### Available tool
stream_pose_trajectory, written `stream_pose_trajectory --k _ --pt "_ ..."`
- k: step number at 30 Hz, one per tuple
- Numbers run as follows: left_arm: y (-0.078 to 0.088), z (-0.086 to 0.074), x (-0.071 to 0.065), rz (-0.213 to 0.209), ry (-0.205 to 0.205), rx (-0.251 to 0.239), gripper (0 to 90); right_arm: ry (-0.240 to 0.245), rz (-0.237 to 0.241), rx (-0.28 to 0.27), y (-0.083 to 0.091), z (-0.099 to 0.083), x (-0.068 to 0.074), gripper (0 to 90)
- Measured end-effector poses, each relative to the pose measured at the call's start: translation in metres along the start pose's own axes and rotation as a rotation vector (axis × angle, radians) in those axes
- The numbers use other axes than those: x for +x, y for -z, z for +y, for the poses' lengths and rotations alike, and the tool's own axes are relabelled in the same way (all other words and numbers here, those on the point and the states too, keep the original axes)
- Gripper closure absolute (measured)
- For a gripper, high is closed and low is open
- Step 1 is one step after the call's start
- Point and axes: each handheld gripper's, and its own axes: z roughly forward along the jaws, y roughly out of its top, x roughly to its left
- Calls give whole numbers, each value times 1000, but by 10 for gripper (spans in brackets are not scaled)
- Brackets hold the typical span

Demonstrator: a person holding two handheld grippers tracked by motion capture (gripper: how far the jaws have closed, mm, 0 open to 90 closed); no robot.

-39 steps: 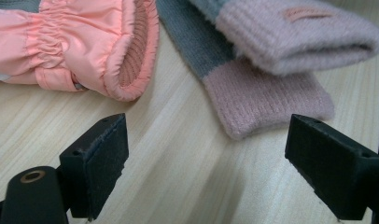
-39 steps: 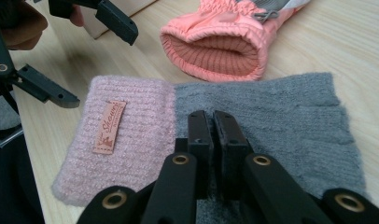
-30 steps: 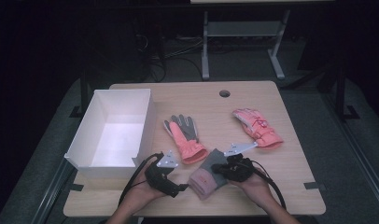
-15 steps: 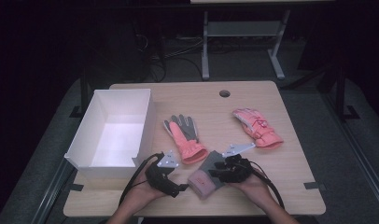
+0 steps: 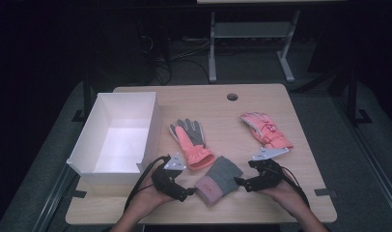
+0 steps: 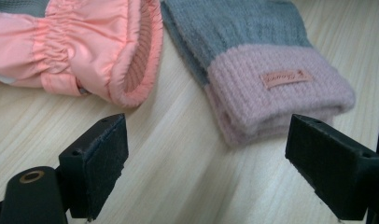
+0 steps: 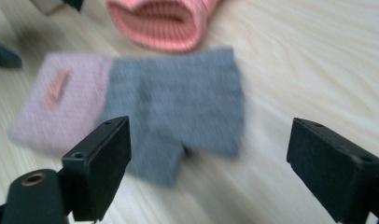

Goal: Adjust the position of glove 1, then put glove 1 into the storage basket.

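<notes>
Knit glove (image 5: 218, 179) flat between both hand-held grippers, ungripped.

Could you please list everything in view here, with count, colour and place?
Knitted glove: one, grey with a pink cuff, folded flat at the table's near edge between the two grippers.
Padded glove: one, coral with grey fingers, mid-table beside the box.
Padded glove: one, pink, on the table's right part.
Box: one, white, open-topped, on the table's left part.
Table: one, light wood, with a round hole near its far edge.
Left gripper: one, black, jaws open just short of the knitted cuff.
Right gripper: one, black, jaws just opened, nothing between them, at the knitted glove's grey end.
</notes>
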Motion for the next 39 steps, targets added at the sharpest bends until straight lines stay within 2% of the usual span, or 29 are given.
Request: stream_pose_trajectory --k 3,6,11,16,22,29,36,39 --pt "-1 4 -2 -1 -2 16 127 3 -6 2 4 -9 -3 85" --pt "-3 13 -5 4 -3 14 127 16 -49 3 13 -23 -14 74" --pt "-8 26 -9 -4 3 11 127 -5 -86 -10 24 -36 -23 74" --pt "-21 41 -19 -25 0 24 127 -16 -120 -8 30 -42 -31 74" --pt "-40 56 -25 -40 -22 48 127 -8 -118 -20 29 -40 -32 74" --pt "-62 65 -26 -46 -17 78 126 4 -115 -23 28 -39 -31 74" --pt "-80 66 -24 -35 -6 102 121 2 -107 -24 28 -39 -31 75" --pt "-82 63 -21 -25 1 113 120 3 -104 -24 28 -39 -31 75"
